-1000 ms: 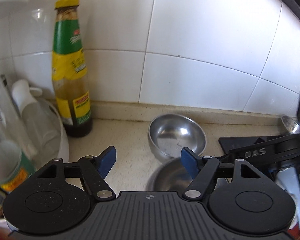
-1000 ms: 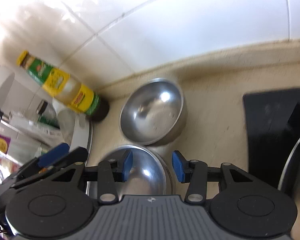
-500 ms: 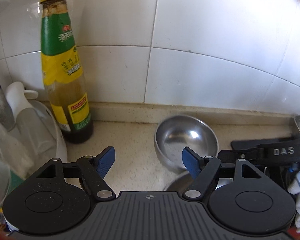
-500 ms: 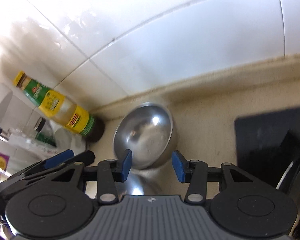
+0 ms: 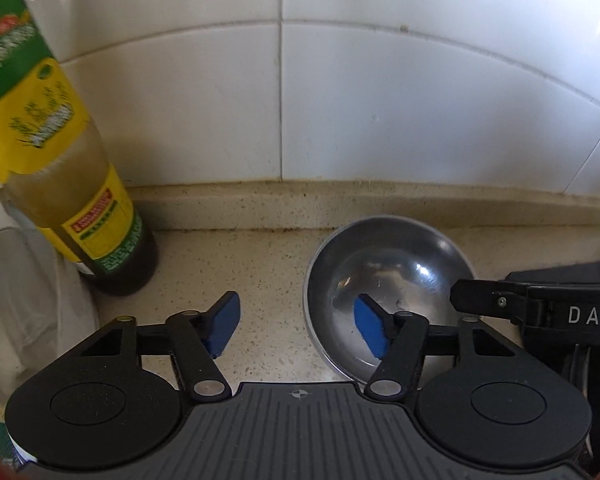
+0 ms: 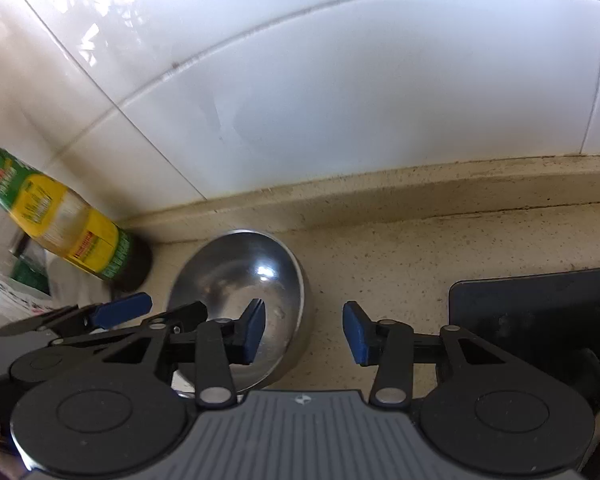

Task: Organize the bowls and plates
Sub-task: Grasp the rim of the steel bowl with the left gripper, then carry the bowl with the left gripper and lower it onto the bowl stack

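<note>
A steel bowl [image 5: 388, 276] stands upright on the beige counter near the tiled wall; it also shows in the right wrist view [image 6: 240, 284]. My left gripper [image 5: 298, 330] is open and empty, its right pad over the bowl's inside and its left pad over bare counter, so the bowl's left rim lies between the pads. My right gripper [image 6: 304, 332] is open and empty, straddling the bowl's right rim, left pad inside. Whether any pad touches the bowl I cannot tell. The second bowl seen earlier is hidden.
A sauce bottle [image 5: 60, 168] with a green and yellow label stands left of the bowl by the wall. White and clear containers [image 5: 24, 292] crowd the left edge. A black stove surface [image 6: 540, 308] lies to the right. The tiled wall is close behind.
Both grippers have moved forward and down toward the far bowl, and the right gripper's jaws have widened. The nearer second bowl has dropped out of view beneath them. The bottle looms closer at left.
</note>
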{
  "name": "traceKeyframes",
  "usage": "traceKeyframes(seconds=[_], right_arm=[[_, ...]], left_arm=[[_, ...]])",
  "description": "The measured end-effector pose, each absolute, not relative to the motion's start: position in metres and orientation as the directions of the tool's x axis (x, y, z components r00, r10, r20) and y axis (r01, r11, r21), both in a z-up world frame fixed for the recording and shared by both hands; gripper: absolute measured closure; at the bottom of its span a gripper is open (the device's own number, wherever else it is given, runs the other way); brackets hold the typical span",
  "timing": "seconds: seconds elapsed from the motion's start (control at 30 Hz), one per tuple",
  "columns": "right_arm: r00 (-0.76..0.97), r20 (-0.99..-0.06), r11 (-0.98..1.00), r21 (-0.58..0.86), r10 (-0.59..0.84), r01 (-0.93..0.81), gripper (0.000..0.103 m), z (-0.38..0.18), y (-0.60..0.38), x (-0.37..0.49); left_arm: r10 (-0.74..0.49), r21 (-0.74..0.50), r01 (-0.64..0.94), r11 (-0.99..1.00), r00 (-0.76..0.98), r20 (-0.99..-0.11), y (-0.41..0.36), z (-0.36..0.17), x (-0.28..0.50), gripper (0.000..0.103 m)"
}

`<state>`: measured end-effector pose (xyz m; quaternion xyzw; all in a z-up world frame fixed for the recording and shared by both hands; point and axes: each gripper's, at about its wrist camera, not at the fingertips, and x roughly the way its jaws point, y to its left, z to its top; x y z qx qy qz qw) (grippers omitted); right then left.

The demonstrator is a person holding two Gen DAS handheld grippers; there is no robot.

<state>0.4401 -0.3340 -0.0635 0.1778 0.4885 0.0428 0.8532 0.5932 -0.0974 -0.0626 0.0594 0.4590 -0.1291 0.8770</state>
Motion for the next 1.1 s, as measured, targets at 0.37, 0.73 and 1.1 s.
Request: traceKeyframes(seconds=[0.37,0.73,1.1], right_arm=[[0.478,-0.821,0.914,0.396,0.312,0.084,0.083,-0.083,-0.330,0.444],[0.546,-0.780,0.908,0.411,0.306,0.078,0.087,-0.057,-0.337,0.435],[0.623,-0.727,0.913,0.405,0.288,0.050,0.087,-0.014,-0.336,0.416]], left_arm=[[-0.163,0.014,0.331,0.944,0.502,-0.849,-0.112,-0.085,0.605,0.067],[-0.168,0.068,0.347,0.936,0.604,-0.779,-0.122,-0.055,0.588,0.066],[-0.200,0.056,0.344,0.937,0.661,-0.723,-0.119,-0.016,0.569,0.064]])
